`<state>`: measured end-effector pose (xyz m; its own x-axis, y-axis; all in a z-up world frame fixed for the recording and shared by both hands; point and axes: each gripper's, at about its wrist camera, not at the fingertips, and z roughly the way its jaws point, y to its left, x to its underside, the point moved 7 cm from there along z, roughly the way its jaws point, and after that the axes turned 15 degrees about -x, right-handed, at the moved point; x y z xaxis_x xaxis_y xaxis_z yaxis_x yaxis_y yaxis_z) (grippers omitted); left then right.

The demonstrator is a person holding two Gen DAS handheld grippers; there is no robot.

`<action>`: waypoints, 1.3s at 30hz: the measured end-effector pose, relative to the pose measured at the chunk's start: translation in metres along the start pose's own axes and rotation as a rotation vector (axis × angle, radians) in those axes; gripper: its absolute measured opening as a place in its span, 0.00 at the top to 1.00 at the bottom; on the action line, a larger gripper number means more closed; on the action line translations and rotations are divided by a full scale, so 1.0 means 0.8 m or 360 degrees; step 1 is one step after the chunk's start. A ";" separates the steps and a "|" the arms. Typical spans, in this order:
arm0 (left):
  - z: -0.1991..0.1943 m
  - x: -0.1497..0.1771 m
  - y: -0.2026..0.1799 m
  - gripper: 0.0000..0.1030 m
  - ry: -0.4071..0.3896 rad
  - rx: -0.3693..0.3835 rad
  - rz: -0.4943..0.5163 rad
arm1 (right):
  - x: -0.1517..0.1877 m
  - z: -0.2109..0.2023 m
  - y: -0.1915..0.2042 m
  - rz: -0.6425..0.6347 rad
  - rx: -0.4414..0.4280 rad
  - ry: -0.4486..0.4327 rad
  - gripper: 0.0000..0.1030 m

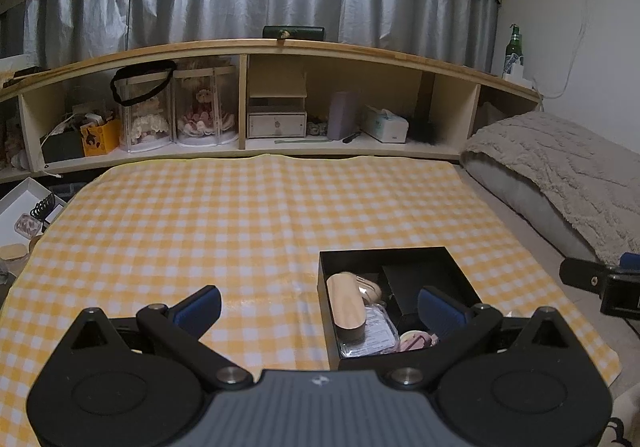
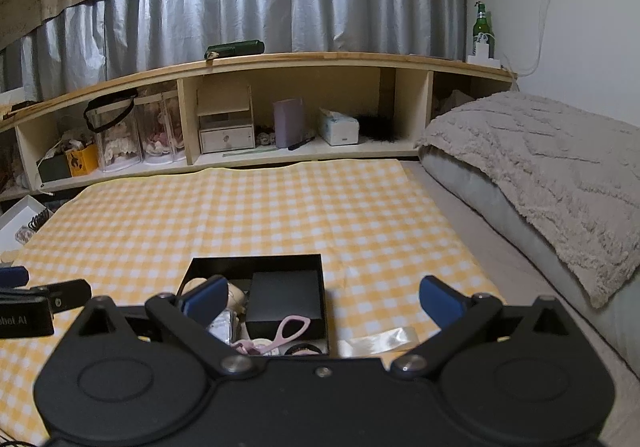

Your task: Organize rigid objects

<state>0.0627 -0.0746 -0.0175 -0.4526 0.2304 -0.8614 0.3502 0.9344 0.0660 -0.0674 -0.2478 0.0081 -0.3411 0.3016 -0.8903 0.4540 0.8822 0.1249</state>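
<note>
A black open box (image 1: pixel 456 267) sits on the yellow checked cloth (image 1: pixel 240 227). It holds a beige oblong case (image 1: pixel 346 305), a smaller black box (image 1: pixel 404 287), a clear packet (image 1: pixel 376 331) and pink items. My left gripper (image 1: pixel 320 307) is open and empty, its right finger over the box's near right part. In the right wrist view the same box (image 2: pixel 256 262) holds the small black box (image 2: pixel 286 303) and a pink eyelash curler (image 2: pixel 290 329). My right gripper (image 2: pixel 320 305) is open and empty just above the box's near right corner.
A clear plastic strip (image 2: pixel 380 339) lies on the cloth right of the box. A grey pillow (image 2: pixel 540 175) lies at the right. A wooden shelf (image 1: pixel 248 47) with dolls, boxes and tissues runs along the back. A white tray (image 1: pixel 20 203) sits at far left.
</note>
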 end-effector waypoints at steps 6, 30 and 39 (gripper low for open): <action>0.001 0.000 0.003 0.00 0.0004 -0.0001 -0.0017 | 0.002 0.003 0.002 -0.0014 -0.0008 0.0020 0.00; 0.001 -0.002 0.004 0.00 0.0002 0.0010 -0.0014 | 0.004 0.006 0.002 -0.0031 -0.0007 0.0031 0.00; 0.000 -0.002 0.004 0.00 0.0002 0.0014 -0.0012 | 0.004 0.005 0.003 -0.0023 -0.0006 0.0030 0.00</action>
<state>0.0648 -0.0717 -0.0159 -0.4564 0.2238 -0.8612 0.3540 0.9336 0.0550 -0.0643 -0.2463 0.0036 -0.3633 0.2955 -0.8836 0.4458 0.8879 0.1137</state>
